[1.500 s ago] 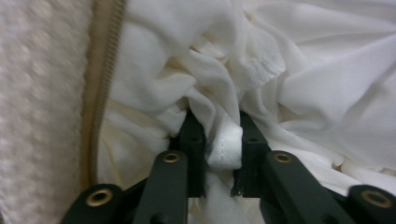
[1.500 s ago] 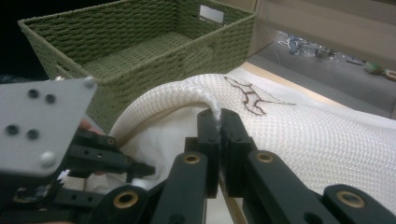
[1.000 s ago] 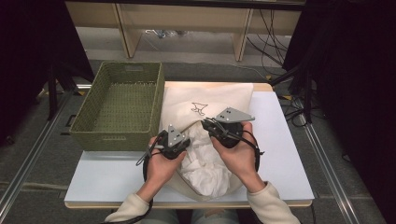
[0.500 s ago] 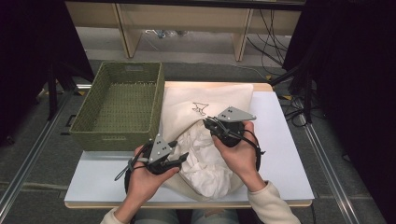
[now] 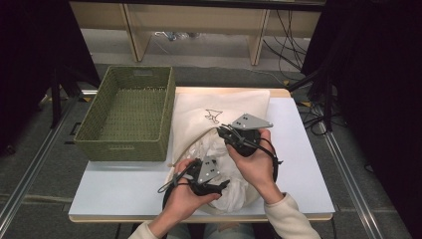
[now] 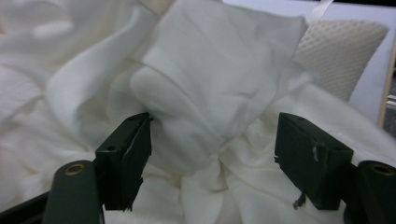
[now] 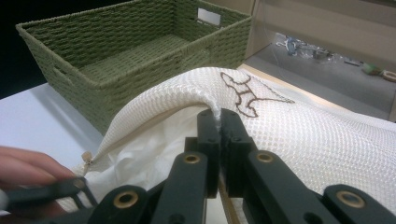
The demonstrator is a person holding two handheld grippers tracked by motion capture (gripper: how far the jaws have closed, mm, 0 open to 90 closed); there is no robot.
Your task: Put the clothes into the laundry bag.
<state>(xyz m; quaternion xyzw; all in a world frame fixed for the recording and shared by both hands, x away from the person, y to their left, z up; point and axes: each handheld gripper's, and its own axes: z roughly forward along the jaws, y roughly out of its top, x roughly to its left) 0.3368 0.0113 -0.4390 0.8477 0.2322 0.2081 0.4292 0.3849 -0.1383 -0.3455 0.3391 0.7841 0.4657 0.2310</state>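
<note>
A cream mesh bag (image 5: 224,107) with a dark embroidered figure (image 7: 243,91) lies on the white table (image 5: 303,149). My right gripper (image 5: 222,132) is shut on the bag's upper edge (image 7: 205,95) and holds it raised, so the mouth gapes. White crumpled cloth (image 5: 224,172) spills from the opening. My left gripper (image 5: 225,185) stands open at the near side, its jaws on either side of a bunched fold of that white cloth (image 6: 219,93).
A green woven basket (image 5: 102,137) sits empty at the table's left, close beside the bag. Bare tabletop lies right of the bag and in front of the basket. Shelving legs and cables stand beyond the far edge.
My left gripper drew back toward the near edge, then shifted right onto the white cloth at the bag's mouth. The right gripper kept its hold on the bag's edge.
</note>
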